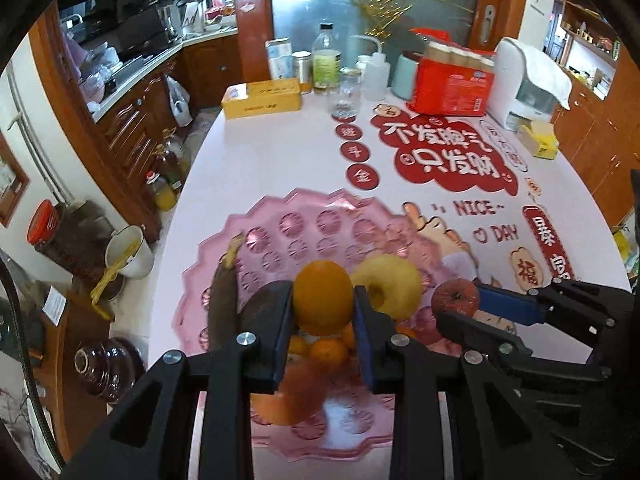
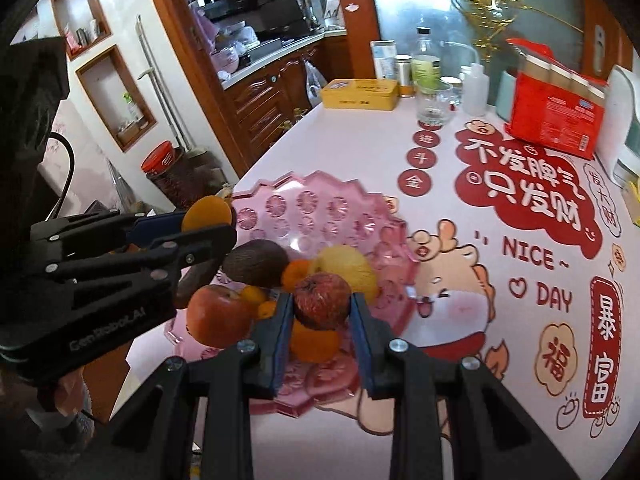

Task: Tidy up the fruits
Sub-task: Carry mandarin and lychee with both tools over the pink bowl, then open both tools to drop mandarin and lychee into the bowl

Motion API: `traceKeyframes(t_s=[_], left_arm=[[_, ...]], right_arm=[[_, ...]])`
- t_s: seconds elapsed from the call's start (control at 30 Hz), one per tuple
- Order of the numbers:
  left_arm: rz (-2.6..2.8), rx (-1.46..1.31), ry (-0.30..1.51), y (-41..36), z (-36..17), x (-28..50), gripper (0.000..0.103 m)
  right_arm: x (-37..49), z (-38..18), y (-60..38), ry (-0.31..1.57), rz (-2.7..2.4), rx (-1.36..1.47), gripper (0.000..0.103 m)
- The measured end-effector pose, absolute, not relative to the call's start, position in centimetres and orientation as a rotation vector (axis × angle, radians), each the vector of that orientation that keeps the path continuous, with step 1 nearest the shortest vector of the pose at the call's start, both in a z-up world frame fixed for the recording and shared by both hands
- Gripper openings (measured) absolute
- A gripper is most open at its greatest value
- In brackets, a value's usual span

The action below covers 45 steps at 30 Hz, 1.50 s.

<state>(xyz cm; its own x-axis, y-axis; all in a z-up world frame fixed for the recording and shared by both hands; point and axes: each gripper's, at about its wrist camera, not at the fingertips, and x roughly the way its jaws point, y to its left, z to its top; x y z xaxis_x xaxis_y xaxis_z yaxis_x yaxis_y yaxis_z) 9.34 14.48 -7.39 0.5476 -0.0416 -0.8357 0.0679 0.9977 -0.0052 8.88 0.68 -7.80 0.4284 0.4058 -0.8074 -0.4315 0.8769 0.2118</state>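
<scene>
Over the pink tray (image 1: pixel 320 216), left gripper (image 1: pixel 323 308) clamps an orange (image 1: pixel 323 296), right gripper (image 2: pixel 322 308) an apple (image 2: pixel 322 300); lower both gently into free spots.

We see an orange (image 1: pixel 323 296) and a wrinkled red apple (image 2: pixel 322 300) held above the pink scalloped tray (image 1: pixel 304 216), where a yellow apple (image 1: pixel 390 286), dark avocado (image 2: pixel 256 262), blackened banana (image 1: pixel 222 300) and small tangerines (image 1: pixel 328 354) crowd its near side.
</scene>
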Motion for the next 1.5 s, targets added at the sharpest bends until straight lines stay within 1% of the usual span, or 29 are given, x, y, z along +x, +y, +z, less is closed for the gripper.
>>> traceKeyframes(t_s=[0.33, 0.8, 0.93, 0.97, 1.07, 1.13, 1.2, 1.27, 1.33, 1.5], left_arm=[[-0.060, 0.039, 1.013, 15.9, -8.6, 9.8, 0.027], [-0.071, 0.050, 1.034, 15.3, -9.3, 10.7, 0.027], [-0.066, 0.048, 1.041, 15.3, -9.4, 10.8, 0.028], [-0.065, 0.045, 1.040, 15.3, -9.4, 10.8, 0.029], [-0.062, 0.040, 1.029, 15.4, -9.1, 10.7, 0.041], [-0.055, 0.038, 1.016, 15.4, -8.9, 10.6, 0.058], [-0.050, 0.040, 1.002, 15.5, -8.6, 10.5, 0.063], [-0.052, 0.040, 0.998, 15.4, -8.4, 10.4, 0.065], [-0.053, 0.041, 0.996, 15.3, -8.3, 10.4, 0.071], [-0.057, 0.053, 0.982, 15.0, -8.0, 10.0, 0.076]], right_arm=[[9.7, -9.0, 2.8, 1.036, 0.497, -0.049, 0.029], [10.0, -9.8, 3.1, 1.063, 0.468, -0.071, 0.031], [9.8, -9.6, 3.2, 1.045, 0.471, -0.077, 0.046], [9.8, -9.5, 3.2, 1.040, 0.471, -0.079, 0.048], [9.7, -9.4, 3.3, 1.031, 0.470, -0.082, 0.051], [9.7, -9.4, 3.2, 1.032, 0.468, -0.078, 0.051], [9.7, -9.4, 3.1, 1.033, 0.464, -0.075, 0.051], [9.7, -9.3, 3.0, 1.030, 0.462, -0.072, 0.051], [9.6, -9.3, 2.9, 1.028, 0.459, -0.072, 0.051], [9.2, -9.1, 2.8, 1.025, 0.449, -0.073, 0.051]])
